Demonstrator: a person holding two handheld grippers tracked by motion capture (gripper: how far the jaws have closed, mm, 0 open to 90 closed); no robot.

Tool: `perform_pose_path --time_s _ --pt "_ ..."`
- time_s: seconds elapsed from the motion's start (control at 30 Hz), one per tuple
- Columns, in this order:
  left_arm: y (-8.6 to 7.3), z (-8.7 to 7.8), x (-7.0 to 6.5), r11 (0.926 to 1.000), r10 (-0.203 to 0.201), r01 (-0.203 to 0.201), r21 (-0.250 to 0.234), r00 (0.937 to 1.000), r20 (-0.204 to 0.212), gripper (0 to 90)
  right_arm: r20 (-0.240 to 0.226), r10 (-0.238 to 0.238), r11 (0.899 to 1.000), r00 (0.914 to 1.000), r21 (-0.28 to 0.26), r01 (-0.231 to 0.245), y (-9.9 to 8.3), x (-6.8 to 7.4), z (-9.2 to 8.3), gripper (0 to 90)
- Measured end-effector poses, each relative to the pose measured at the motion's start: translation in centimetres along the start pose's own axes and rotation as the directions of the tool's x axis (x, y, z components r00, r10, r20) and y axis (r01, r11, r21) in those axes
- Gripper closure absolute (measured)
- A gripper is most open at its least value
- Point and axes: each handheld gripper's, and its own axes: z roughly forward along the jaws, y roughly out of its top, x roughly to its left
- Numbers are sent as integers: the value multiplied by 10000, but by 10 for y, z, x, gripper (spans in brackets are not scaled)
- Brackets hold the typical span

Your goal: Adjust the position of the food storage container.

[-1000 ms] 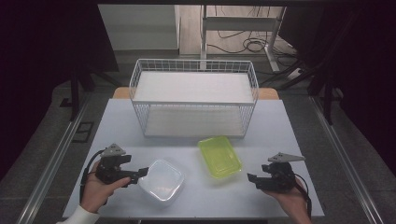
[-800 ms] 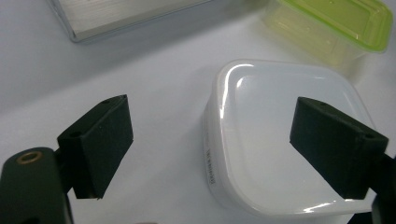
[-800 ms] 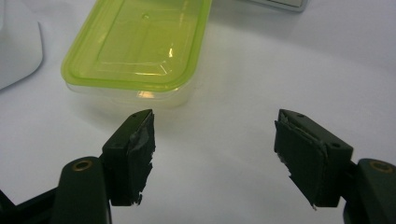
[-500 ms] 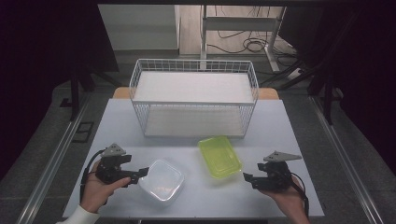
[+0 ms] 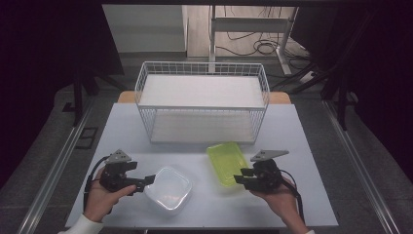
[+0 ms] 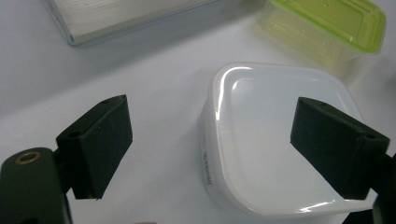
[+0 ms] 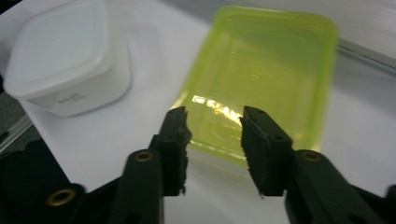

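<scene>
Now, right claw [image 7: 212, 140]: jaws have just been closing, standing apart at the near rim of the translucent lime-green rectangular plastic container [image 7: 261, 70], not pressing it.
Left claw [image 6: 210, 149]: gaping wide, flanking the white rounded-square lidded plastic box [image 6: 275, 144].
Both containers: sitting on the pale tabletop [image 5: 302, 131], before the white wire basket [image 5: 202, 105].

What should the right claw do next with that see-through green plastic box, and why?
Probably ease forward a little and finish closing. The right claw has just been closing, with the near rim of the see-through green plastic box at its tips, but its pads do not seem to press on it yet.
</scene>
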Motion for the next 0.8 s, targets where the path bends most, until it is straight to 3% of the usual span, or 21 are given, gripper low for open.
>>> perform_pose_path --time_s 0.03,0.33,0.5,0.8 --pt "0 0 0 10000 2 -2 3 10000 4 130 -258 -179 9996 9995 227 185 8 7 11 678" --pt "-1 1 0 10000 25 -25 62 10000 31 129 -984 -657 9918 9930 1031 759 27 31 50 794" --pt "-1 2 1 9999 48 -48 105 10000 31 129 -1042 -775 9831 9915 1574 934 30 38 65 886" --pt "-1 3 -1 9998 114 -115 156 9999 60 129 -699 -988 9689 9926 2204 1120 25 39 80 893"
